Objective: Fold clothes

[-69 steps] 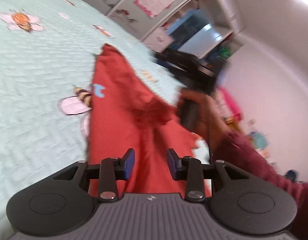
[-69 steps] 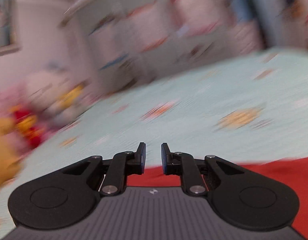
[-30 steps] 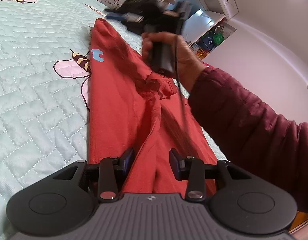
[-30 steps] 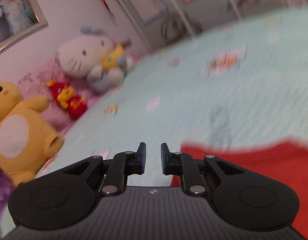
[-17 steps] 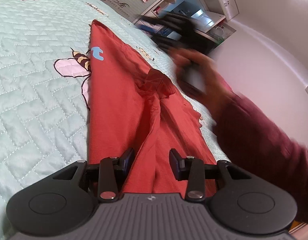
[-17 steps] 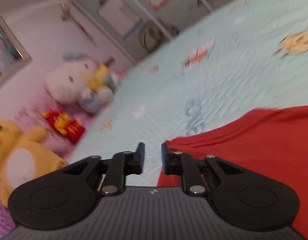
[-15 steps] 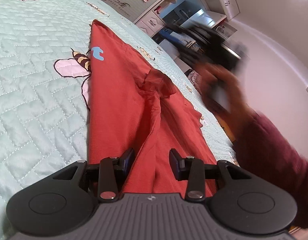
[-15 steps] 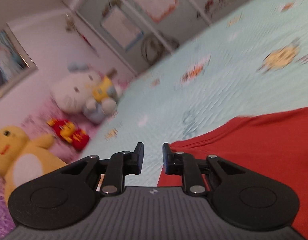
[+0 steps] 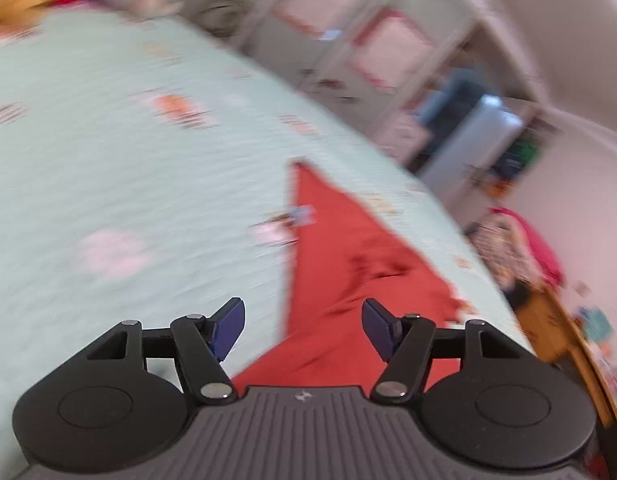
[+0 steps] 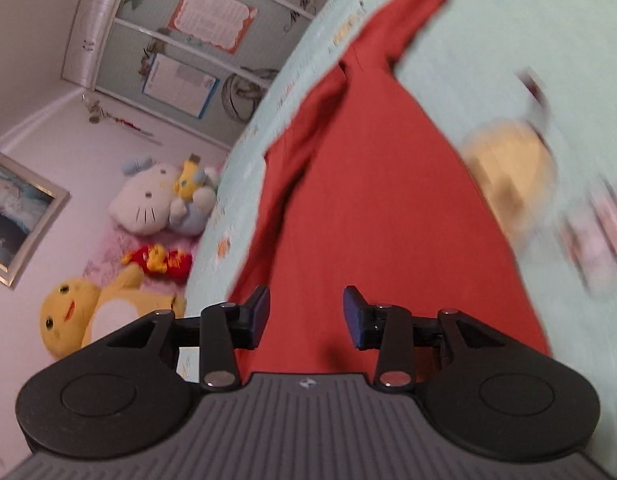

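We see 1 red garment (image 9: 340, 264) lying long and narrow on the bed (image 9: 108, 168), which wears a pale mint quilt w/ small printed motifs. In the left wrist view the garment's left edge runs straight away from us to a far point; its right side is rumpled, w/ a bunched fold near the middle. Left of that straight edge: wide bare quilt, lots of room. Right of the garment: only a thin strip of quilt before the bed's edge, then clutter on the floor beyond, blurred.

Left hand-held gripper (image 9: 304, 330): jaws wide apart and opening, nothing pinched; cloth shows in the gap but the pads sit clear of it.

Right hand-held gripper (image 10: 305, 317): jaws parted and opening, over the red cloth (image 10: 380, 208), not clamped on it. From this view the garment stretches away to a narrow end, quilt on both sides, bed edge close on the left.

Count off the bed, right wrist view: 3 plush toys — white cat (image 10: 148, 204), small red one (image 10: 164, 262), yellow one (image 10: 80, 320). 1 framed picture (image 10: 16, 216) on the wall. 2 posters on the wardrobe doors (image 10: 210, 16).

2 hand-held grippers, 1 garment.
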Action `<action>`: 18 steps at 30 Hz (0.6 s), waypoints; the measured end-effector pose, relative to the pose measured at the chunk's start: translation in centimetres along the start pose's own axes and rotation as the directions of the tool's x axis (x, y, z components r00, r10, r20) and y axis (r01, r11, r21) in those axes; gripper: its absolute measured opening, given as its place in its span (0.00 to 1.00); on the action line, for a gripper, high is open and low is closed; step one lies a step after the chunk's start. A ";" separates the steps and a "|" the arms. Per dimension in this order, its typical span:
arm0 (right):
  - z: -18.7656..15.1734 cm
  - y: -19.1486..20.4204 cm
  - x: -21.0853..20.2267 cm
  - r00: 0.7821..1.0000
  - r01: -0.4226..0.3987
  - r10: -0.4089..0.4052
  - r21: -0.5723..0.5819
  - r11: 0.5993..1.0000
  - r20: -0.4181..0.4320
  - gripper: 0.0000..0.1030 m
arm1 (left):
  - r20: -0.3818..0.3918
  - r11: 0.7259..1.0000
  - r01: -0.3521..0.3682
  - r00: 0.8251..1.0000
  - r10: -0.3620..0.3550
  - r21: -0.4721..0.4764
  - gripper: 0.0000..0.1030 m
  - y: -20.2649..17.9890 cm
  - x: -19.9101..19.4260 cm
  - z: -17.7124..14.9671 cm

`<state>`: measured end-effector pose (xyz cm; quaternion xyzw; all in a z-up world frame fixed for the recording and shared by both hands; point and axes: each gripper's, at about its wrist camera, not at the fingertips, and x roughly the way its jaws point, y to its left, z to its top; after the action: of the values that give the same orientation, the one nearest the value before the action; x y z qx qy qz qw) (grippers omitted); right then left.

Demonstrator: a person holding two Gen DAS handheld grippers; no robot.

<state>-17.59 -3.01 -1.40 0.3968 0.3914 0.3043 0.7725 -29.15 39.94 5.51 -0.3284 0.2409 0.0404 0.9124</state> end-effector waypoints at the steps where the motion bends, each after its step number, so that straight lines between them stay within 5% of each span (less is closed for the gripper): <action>1: -0.9 0.1 -0.4 1.000 -0.002 0.002 -0.043 0.999 -0.005 0.40 | -0.005 0.999 -0.033 0.999 0.033 -0.017 0.66 0.7 -0.5 -0.5; 7: -3.1 0.5 -2.1 0.999 0.010 0.000 -0.220 0.975 0.044 0.40 | -0.070 0.975 -0.219 0.973 0.221 0.031 0.64 2.7 -1.8 -3.3; 13: -3.2 -0.4 -2.4 0.998 -0.009 0.025 -0.248 0.969 0.060 0.40 | -0.075 0.951 -0.237 0.964 0.255 0.199 0.57 2.0 -2.8 -5.5; 15: -3.3 -0.6 -2.7 0.997 -0.018 0.035 -0.245 0.969 0.064 0.40 | -0.108 0.931 -0.213 0.961 0.254 0.296 0.22 1.0 -2.3 -6.3; 17: -3.4 -0.8 -2.9 0.997 -0.027 0.044 -0.241 0.970 0.068 0.40 | -0.120 0.931 -0.199 0.962 0.245 0.306 0.05 0.5 -2.4 -6.3; 18: -3.4 -0.9 -3.0 0.996 -0.029 0.047 -0.240 0.970 0.070 0.40 | -0.112 0.938 -0.187 0.967 0.228 0.292 0.04 0.2 -2.8 -6.0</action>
<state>-21.87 -4.53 -2.38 0.3196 0.3149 0.3488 0.8228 -34.18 36.62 2.65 -0.1713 0.3428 0.0784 0.9203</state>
